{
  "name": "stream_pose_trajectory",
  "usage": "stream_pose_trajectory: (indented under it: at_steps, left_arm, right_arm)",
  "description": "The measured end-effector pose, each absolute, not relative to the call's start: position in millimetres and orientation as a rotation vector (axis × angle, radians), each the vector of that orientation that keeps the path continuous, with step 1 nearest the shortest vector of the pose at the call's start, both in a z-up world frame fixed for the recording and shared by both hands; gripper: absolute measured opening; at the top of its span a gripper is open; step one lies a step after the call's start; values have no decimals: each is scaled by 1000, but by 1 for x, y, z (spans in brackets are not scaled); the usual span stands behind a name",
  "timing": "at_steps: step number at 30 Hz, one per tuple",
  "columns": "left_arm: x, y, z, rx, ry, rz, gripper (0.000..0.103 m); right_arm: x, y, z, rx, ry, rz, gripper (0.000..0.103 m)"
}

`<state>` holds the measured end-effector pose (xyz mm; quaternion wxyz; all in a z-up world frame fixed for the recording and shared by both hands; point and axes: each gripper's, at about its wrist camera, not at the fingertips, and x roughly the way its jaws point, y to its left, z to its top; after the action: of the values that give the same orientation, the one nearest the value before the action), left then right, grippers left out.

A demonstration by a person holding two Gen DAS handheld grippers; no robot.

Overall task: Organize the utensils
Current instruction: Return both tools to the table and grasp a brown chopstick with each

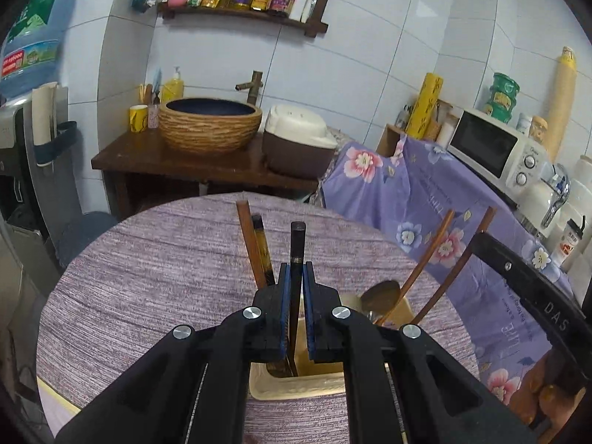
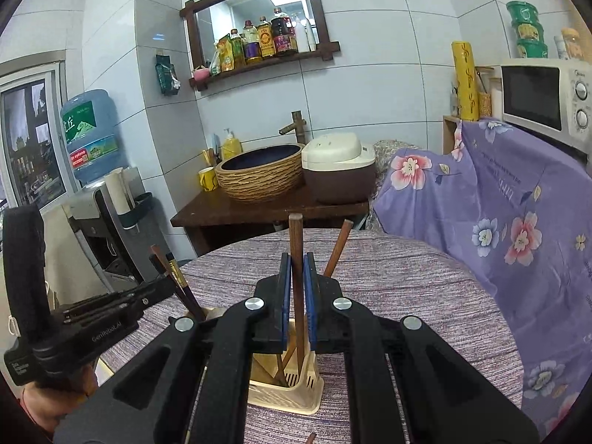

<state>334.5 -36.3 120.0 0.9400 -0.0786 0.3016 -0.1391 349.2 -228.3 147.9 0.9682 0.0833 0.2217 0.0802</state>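
- A round desk (image 1: 148,277) covered with a woven, streaky purple cloth fills the foreground of both wrist views.
- Behind it, a dark wooden washstand (image 1: 155,161) carries a ribbed, basket-textured basin (image 1: 209,125) and a cream-lidded brown rice cooker (image 1: 296,140); a purple floral sheet (image 1: 425,192) drapes the furniture to the right, under a white microwave (image 1: 492,144).
- A cream plastic utensil holder (image 2: 292,388), boxy with a slotted floor, stands on the desk just under both tools; wooden chopsticks and a spoon (image 1: 381,292) already lean inside it.
- The left hand-held gripper (image 1: 296,281), black with blue pads, is clenched on a dark, near-black chopstick (image 1: 298,244) that stands upright, its lower end reaching down into the holder.
- The right hand-held gripper (image 2: 296,277) is clenched on a reddish-brown wooden chopstick (image 2: 296,236), also upright, its lower end inside the holder among the other sticks.
- Leaning chopsticks (image 1: 255,244) crowd the openings on either side of each held stick.
- The right wrist view shows the left tool's body at the left edge, with a hand (image 2: 48,403) beneath it.
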Motion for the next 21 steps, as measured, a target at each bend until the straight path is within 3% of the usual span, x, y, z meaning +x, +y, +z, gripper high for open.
stream_pose_trajectory:
  at_steps: [3, 4, 5, 6, 7, 9, 11, 17, 21]
  left_arm:
    - [330, -33, 116, -170, 622, -280, 11]
    - [325, -31, 116, -169, 623, -282, 22]
    - [319, -30, 116, -161, 617, -285, 41]
    - [312, -30, 116, -150, 605, -279, 51]
    - [305, -29, 116, -138, 588, -268, 59]
    - [285, -25, 114, -97, 551, -245, 61]
    - [269, -20, 104, -71, 553, -225, 71]
    - [243, 2, 45, -56, 681, -150, 75]
    - [228, 16, 3, -129, 803, -147, 75]
  right_arm:
    - [346, -229, 145, 179, 440, 175, 16]
    - [342, -230, 144, 182, 434, 171, 37]
    - [338, -231, 145, 184, 422, 162, 64]
    - [332, -233, 145, 186, 401, 146, 68]
    - [325, -234, 146, 182, 378, 130, 68]
    - [312, -234, 144, 157, 373, 103, 68]
    - [300, -234, 137, 148, 395, 89, 69]
    - [269, -230, 95, 91, 502, 43, 82]
    - [249, -230, 52, 69, 575, 10, 84]
